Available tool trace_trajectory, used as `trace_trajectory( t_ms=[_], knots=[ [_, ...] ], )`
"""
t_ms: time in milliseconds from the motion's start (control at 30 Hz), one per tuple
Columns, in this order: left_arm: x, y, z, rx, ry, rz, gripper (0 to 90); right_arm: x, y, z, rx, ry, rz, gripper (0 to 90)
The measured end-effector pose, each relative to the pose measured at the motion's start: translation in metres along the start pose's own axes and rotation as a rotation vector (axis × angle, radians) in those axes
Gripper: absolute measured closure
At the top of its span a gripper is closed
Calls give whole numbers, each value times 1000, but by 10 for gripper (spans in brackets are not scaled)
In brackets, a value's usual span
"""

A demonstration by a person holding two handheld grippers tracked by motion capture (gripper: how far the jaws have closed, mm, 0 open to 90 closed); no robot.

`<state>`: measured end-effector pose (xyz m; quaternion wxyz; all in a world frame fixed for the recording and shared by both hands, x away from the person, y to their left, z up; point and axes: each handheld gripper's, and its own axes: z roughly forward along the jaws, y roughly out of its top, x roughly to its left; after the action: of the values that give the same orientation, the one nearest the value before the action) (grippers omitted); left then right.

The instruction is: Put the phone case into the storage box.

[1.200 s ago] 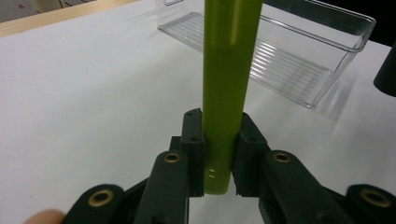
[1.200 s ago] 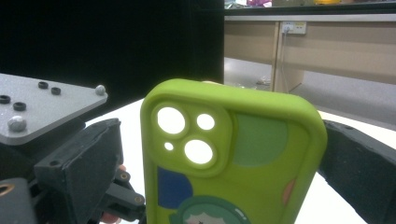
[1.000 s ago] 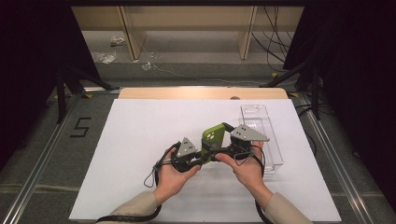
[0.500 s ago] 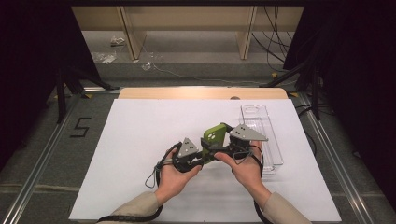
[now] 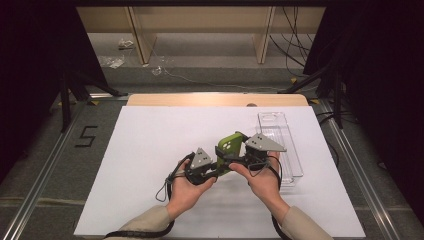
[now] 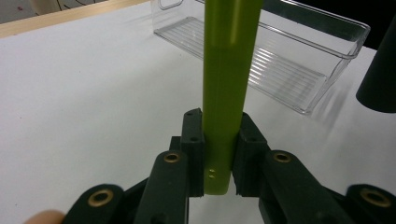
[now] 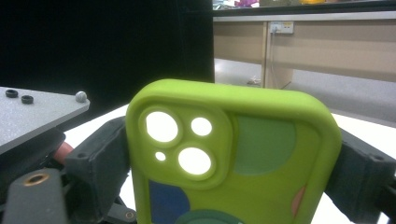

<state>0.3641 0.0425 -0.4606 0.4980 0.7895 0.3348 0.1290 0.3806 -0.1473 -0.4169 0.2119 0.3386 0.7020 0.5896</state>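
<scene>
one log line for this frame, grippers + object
left gripper: shut on green phone case edge | right gripper: shut across case sides | case: held above table | clear bin: empty

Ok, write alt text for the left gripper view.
The left gripper is clamped on the thin edge of an upright lime-green phone case, above a white tabletop. A clear plastic rectangular bin sits behind it.

Beige sleeves (image 5: 150, 222); black grippers with grey triangular plates (image 5: 202, 159).

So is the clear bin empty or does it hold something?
Empty: the clear bin shows only its ribbed floor, while both grippers hold the green phone case outside it.
</scene>
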Motion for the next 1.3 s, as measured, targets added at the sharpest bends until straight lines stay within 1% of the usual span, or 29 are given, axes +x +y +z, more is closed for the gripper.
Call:
trace_trajectory(
  t_ms=[300,567,600,900,1000,1067,1100,1267,1300],
  knots=[
    [0,0,0,-2,0,-4,767,1,0,0,0,-14,-10,156],
    [0,0,0,-6,2,-2,766,2,0,0,-4,-6,-16,166],
    [0,0,0,-9,2,0,765,3,1,0,-8,-6,-29,168],
    [1,1,-1,-14,-1,11,753,3,3,-1,-16,1,-42,175],
    [1,2,-2,-14,-6,20,730,3,4,-2,-16,-3,-44,176],
    [2,2,-3,-12,-5,25,692,2,5,-3,-23,-3,-44,177],
    [2,2,-3,-11,-5,27,692,2,5,-3,-23,-3,-44,177],
    [4,1,-4,-2,-15,31,536,-1,8,-5,-32,-11,-39,177],
    [4,1,-5,-5,-17,32,520,-2,8,-6,-30,-13,-40,177]
  ],
)
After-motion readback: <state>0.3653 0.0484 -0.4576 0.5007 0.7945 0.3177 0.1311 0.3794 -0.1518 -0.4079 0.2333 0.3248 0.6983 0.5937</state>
